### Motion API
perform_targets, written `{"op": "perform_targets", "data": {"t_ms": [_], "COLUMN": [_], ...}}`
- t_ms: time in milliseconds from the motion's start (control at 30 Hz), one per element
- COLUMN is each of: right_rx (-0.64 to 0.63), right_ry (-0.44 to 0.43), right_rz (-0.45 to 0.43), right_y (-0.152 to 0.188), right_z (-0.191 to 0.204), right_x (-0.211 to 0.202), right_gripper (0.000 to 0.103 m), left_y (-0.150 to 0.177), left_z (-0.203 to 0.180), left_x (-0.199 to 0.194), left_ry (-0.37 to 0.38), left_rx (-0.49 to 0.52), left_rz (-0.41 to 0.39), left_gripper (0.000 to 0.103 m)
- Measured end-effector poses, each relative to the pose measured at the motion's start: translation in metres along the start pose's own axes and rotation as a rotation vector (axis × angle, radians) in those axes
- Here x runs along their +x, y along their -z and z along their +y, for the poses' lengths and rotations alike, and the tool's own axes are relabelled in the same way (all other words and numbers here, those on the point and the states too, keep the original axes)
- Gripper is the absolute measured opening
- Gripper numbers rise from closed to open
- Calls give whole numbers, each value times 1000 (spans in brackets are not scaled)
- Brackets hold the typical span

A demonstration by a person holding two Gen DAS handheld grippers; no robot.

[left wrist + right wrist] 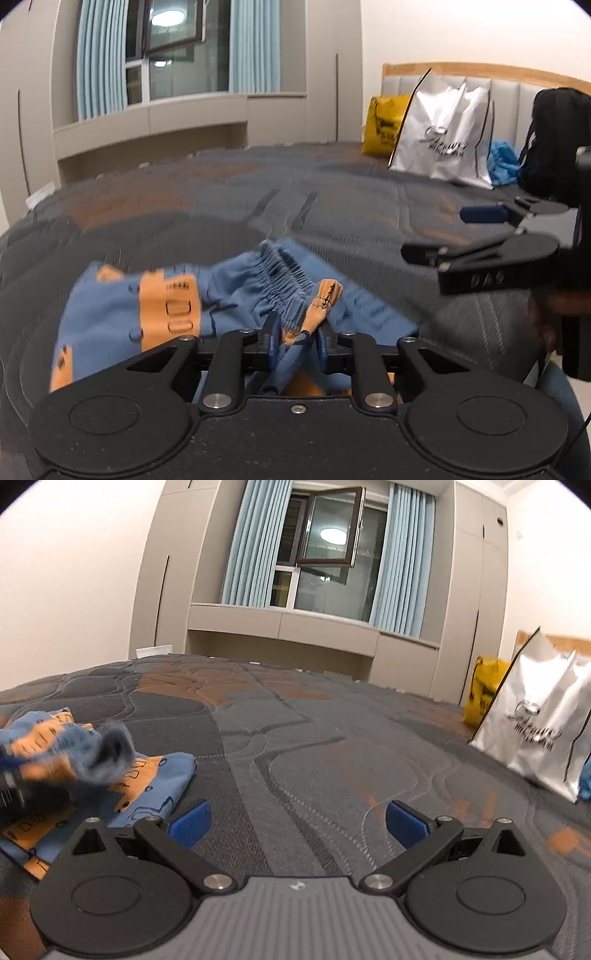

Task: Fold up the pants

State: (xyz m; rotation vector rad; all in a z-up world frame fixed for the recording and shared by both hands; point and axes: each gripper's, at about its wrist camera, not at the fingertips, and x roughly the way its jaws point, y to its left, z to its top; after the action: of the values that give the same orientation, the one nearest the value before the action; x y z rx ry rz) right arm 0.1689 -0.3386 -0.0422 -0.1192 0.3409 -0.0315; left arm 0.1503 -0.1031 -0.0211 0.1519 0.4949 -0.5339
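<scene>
Currently my left gripper (295,341) has its jaws clamped on a bunched fold of the small blue pants with orange printed patches (166,314), pinching cloth near the gathered elastic waistband. I see the pants lying crumpled on the dark grey and orange quilted bed cover (221,206), in the lower centre and lower left of the left wrist frame. In the right wrist frame the same pants (155,786) sit at the left edge, motion-blurred where the left gripper (22,786) holds them.

My right gripper (295,823) has its jaws spread wide with nothing between the blue pads (190,821); only bed cover (314,738) shows in the gap. It enters the left wrist frame from the right edge (436,236), above the cover and apart from the pants.

Upper right of the left wrist frame: a white glossy shopping bag (447,136), a yellow bag (384,125) just behind it, and a black backpack (557,140) against the padded headboard (506,92).
</scene>
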Motion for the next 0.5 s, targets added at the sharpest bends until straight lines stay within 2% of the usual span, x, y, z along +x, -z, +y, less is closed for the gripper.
{"op": "perform_targets", "data": {"t_ms": [67,100,133,167,233,367,500], "right_rx": [21,32,43,58,85,105,123], "right_ry": [-52,-87,-136,-191,-299,-485,-609], "right_rz": [9,12,16,17,29,54,102], "right_y": [1,0,-2,-4,-10,-25,-36], "right_z": [-2,-3,-4,-4,-4,9,23], "right_x": [1,1,2,4,9,28,49], "right_gripper": [103,103,103,103,103,103,101], "left_y": [5,8,9,11,14,12,15], "left_z": [3,4,3,2,2,4,5], "left_x": [-4,-10,-15,-21,-29,-32,-36], "left_ry": [28,41,35,21,-9,-51,-89], "left_rx": [-16,-25,-25,-17,11,25,55], "left_rz": [-8,-23,-40,-54,-69,-49,-46], "left_gripper": [59,67,81,85,85,86,86]}}
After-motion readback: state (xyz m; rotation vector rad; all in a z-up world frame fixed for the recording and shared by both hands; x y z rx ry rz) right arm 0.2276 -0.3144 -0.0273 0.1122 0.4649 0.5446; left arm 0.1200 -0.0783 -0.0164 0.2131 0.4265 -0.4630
